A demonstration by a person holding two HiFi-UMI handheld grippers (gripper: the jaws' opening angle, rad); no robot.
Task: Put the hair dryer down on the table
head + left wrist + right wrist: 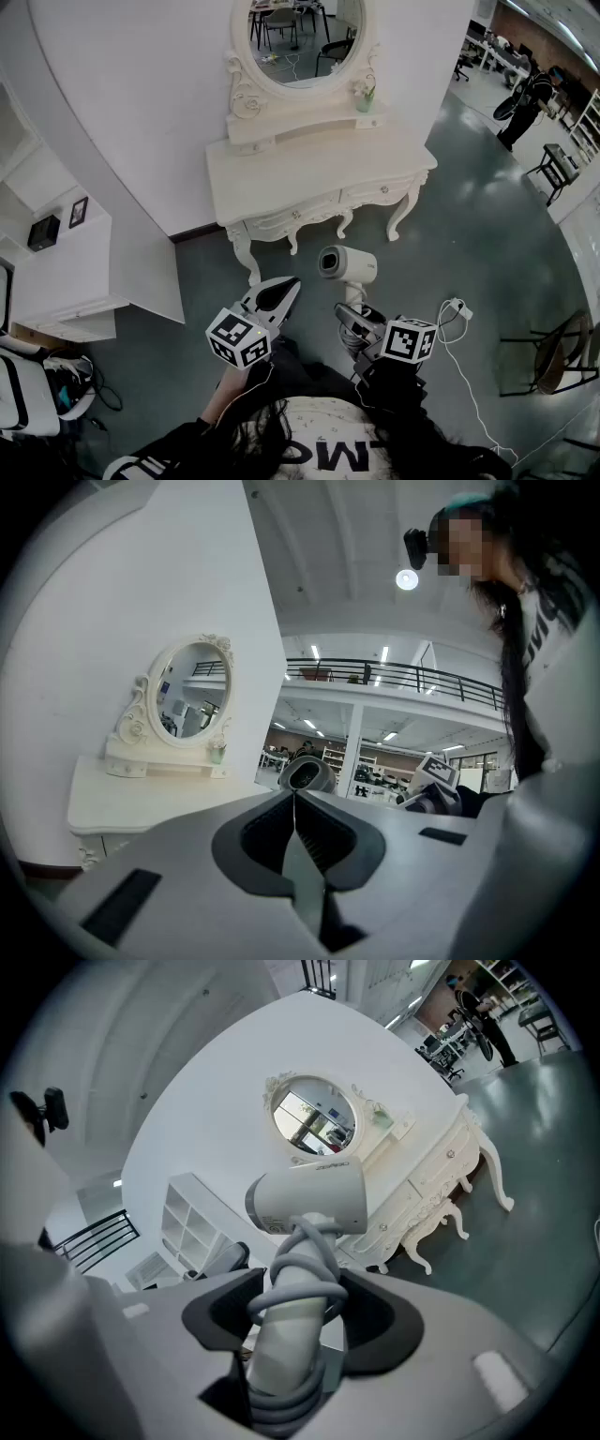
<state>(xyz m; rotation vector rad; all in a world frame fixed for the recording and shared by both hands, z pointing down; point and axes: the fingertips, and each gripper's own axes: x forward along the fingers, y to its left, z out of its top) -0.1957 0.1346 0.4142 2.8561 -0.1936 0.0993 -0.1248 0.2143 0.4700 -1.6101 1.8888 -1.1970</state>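
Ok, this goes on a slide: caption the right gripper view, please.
Right gripper, jaws closed on the cord-wrapped handle of a white hair dryer, facing the white dressing table.

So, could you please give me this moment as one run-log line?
right tongs: shut on hair dryer handle | left tongs: shut, empty | table: hair dryer not yet on it

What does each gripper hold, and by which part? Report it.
The right gripper holds the hair dryer by its cord-wrapped handle, between its jaws. The left gripper holds nothing; its jaws are together.
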